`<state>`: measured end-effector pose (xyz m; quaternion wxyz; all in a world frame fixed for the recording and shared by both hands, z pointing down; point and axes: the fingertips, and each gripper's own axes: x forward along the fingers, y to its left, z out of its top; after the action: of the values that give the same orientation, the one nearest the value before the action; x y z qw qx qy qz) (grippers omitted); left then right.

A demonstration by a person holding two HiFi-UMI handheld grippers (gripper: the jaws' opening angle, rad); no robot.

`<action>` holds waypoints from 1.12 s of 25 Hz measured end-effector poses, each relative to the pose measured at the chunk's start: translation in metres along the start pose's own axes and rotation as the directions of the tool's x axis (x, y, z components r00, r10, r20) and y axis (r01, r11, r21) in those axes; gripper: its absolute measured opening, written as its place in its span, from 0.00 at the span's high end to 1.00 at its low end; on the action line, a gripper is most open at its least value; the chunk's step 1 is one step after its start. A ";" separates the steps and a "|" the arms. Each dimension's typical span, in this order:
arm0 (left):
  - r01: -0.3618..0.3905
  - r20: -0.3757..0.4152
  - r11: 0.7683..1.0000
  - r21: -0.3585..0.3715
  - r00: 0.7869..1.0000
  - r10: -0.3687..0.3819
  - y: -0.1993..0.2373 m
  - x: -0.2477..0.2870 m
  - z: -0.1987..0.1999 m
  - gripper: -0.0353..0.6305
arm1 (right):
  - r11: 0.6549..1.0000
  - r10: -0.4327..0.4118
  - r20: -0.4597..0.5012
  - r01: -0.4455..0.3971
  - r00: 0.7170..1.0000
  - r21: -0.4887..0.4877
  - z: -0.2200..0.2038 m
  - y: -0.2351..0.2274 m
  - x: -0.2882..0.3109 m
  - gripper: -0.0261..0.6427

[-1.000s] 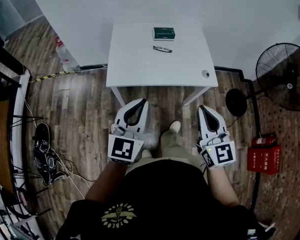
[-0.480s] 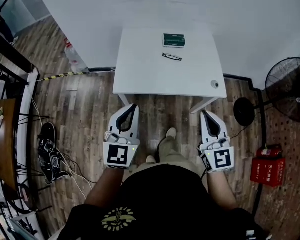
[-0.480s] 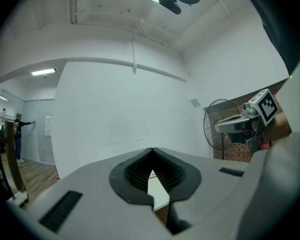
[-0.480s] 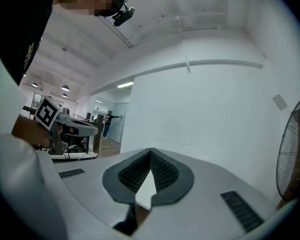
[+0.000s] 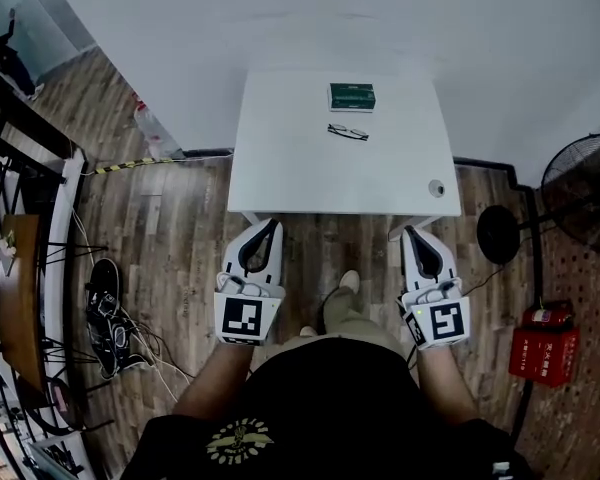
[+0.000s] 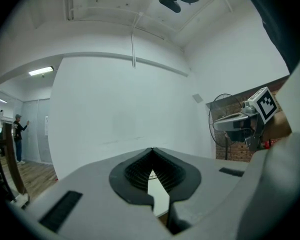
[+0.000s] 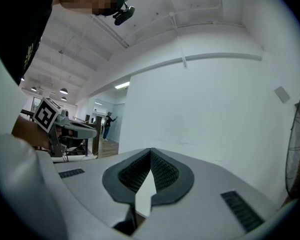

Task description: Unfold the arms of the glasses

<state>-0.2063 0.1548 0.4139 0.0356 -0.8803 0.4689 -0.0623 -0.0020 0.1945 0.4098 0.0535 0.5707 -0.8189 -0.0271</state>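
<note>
Jaws on both the left gripper (image 5: 269, 226) and right gripper (image 5: 412, 232) are closed and empty, below the white table (image 5: 290, 173). Glasses (image 5: 348, 132) lie upper centre, near a green box (image 5: 351, 96). Likely light, thin and fragile; steady the frame front and ease each arm outward.

We list: table (image 5: 280, 168), white top, smooth and matt; floor (image 5: 170, 238), brown wood planks with visible grain; left gripper (image 5: 271, 224) and right gripper (image 5: 413, 231), matt white plastic shells, with dark ribbed pads (image 6: 135, 173), rubbery in look; glasses (image 5: 348, 132), thin dark frame, material unclear to us; fan (image 5: 585, 183), black wire guard, metal by appearance.
</note>
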 end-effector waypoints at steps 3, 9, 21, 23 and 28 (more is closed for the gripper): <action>0.006 0.002 1.000 -0.002 1.000 -0.006 0.000 0.017 0.001 0.94 | 1.000 0.006 -0.006 -0.006 1.000 0.007 -0.003 -0.010 0.009 0.96; 0.032 -0.043 0.999 -0.022 0.999 -0.033 -0.007 0.050 -0.012 0.94 | 1.000 0.000 -0.043 0.001 0.999 0.026 -0.021 -0.034 0.019 0.96; 0.080 -0.056 0.996 -0.037 0.995 -0.082 -0.019 0.116 -0.025 0.94 | 0.998 0.029 -0.093 -0.024 0.995 0.053 -0.042 -0.072 0.056 0.96; 0.075 -0.056 0.997 -0.036 0.995 -0.077 -0.017 0.125 -0.023 0.94 | 0.998 0.043 -0.092 -0.038 0.995 0.053 -0.041 -0.078 0.065 0.96; 0.046 -0.090 0.998 -0.051 0.995 -0.050 -0.008 0.141 -0.023 0.94 | 0.996 0.072 -0.076 -0.068 0.995 0.061 -0.034 -0.093 0.089 0.96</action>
<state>-0.1250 0.0426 0.4480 -0.0088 -0.8881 0.4502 -0.0921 0.0578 0.0794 0.4384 0.0698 0.5437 -0.8361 0.0209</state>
